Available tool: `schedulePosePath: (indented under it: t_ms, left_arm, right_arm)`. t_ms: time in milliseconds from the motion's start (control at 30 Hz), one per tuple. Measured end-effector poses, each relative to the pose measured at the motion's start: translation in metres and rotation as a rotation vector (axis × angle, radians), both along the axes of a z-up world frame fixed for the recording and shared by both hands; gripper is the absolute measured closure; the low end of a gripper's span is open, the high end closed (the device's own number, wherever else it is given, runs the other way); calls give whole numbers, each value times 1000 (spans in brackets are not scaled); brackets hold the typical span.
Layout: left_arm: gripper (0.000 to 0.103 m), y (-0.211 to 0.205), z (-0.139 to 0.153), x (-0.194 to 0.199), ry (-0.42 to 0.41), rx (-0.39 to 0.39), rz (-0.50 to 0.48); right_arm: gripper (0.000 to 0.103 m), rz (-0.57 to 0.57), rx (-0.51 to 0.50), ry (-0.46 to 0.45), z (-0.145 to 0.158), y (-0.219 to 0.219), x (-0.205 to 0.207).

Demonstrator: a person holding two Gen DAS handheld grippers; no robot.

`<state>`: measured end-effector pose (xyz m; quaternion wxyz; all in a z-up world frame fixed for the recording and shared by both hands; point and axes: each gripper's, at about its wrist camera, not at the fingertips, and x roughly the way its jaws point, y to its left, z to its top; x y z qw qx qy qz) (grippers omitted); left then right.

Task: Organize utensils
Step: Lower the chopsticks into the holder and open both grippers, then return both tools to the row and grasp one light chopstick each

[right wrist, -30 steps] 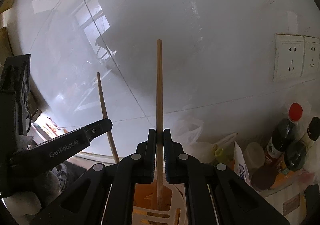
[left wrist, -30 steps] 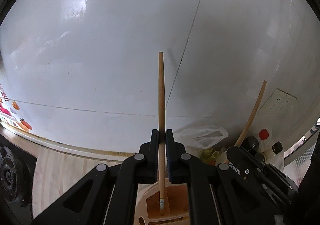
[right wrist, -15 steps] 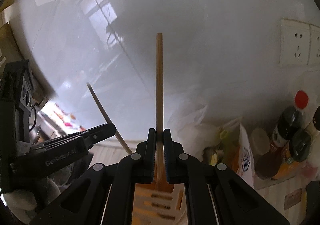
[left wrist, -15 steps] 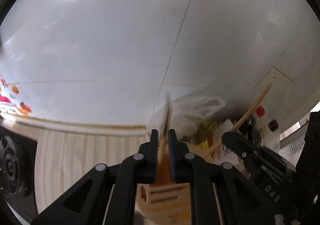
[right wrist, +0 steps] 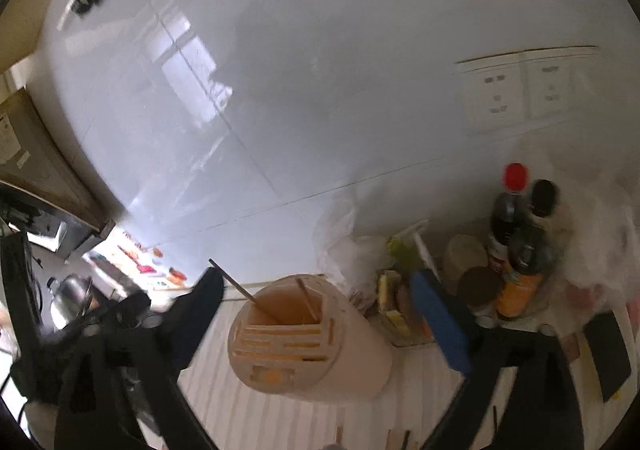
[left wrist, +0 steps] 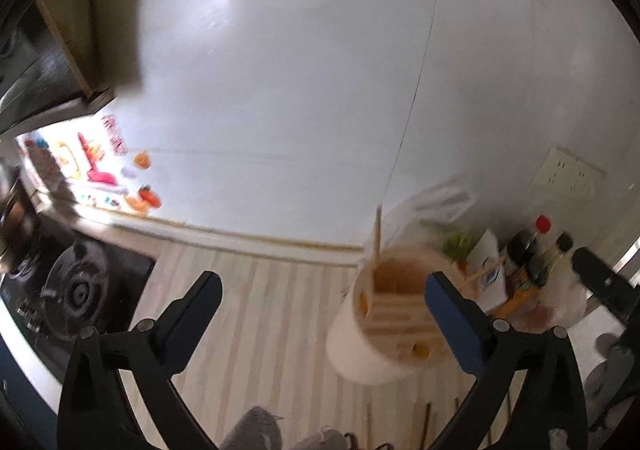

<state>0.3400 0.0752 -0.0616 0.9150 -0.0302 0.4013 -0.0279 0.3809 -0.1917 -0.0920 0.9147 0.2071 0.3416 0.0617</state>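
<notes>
A cream cylindrical utensil holder [left wrist: 372, 346] with an orange slotted top stands on the striped counter; it also shows in the right wrist view [right wrist: 308, 346]. Two wooden chopsticks stand in its open compartment: one [right wrist: 244, 290] leans left, the other [right wrist: 308, 304] is nearly upright. In the left wrist view one chopstick [left wrist: 377, 238] sticks up and another [left wrist: 486, 270] leans right. My left gripper [left wrist: 320, 290] is open and empty, to the left of and in front of the holder. My right gripper [right wrist: 316, 302] is open and empty, in front of the holder with a finger on each side of it.
A gas stove [left wrist: 72, 290] lies at the left. Sauce bottles [right wrist: 516, 234], a plastic bag [right wrist: 344, 246] and packets crowd the right back corner under wall sockets [right wrist: 516, 89]. More chopsticks [right wrist: 404, 440] lie on the counter near the front edge. A tiled wall stands behind.
Both grippers have opened and let go of their chopsticks, which now stand in the holder. Both have pulled back and up from the holder.
</notes>
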Motion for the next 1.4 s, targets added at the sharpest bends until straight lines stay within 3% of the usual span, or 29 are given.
schedulePosePath:
  t_ms: [133,233,300,333,367,433,533,633,700,733,900,1067,1167,1300,1333,1400]
  left_arm:
    - [0,-6,-33,-24,59,71,14]
    - [0,-14,-68,-39,137,107,1]
    - [0,-23,-98,-46,213,129,-19]
    - [0,-27,-110,-48,242,133,-27]
    - [0,-31,-125,-50,283,138,-39]
    - [3,-42,-156,-54,362,148,-69]
    - [14,-56,-201,-58,484,156,-101]
    - [40,-67,-238,-65,600,140,-125]
    - [50,-71,-256,-69,647,129,-140]
    - [55,-72,-262,-72,663,129,-145]
    - [62,-83,-271,-84,665,147,-188]
    - [88,-97,-268,-88,650,158,-231]
    - [98,-103,-267,-92,643,161,-254]
    - [102,-102,-265,-93,639,170,-262]
    - [102,-100,-266,-95,642,168,-255]
    - [103,-85,-266,-94,658,140,-239]
  right_arm:
    - [1,-45,-68,59,-14,-5,-23]
    - [1,-28,-101,148,-43,-9,-40]
    - [13,-22,-109,226,-74,-11,-48]
    - [34,-13,-114,273,-88,-10,-51]
    - [47,4,-125,351,-111,-8,-54]
    - [59,28,-125,447,-143,-7,-60]
    - [66,66,-125,597,-196,-2,-70]
    - [70,95,-130,685,-228,3,-81]
    - [70,105,-128,736,-244,5,-88]
    - [70,110,-133,751,-250,5,-90]
    - [70,124,-176,792,-269,11,-101]
    - [70,120,-173,818,-280,9,-109]
    - [70,128,-189,819,-281,10,-112]
    - [85,139,-245,805,-279,18,-116]
    - [95,143,-233,802,-280,21,-118]
    - [96,135,-242,811,-280,21,-124]
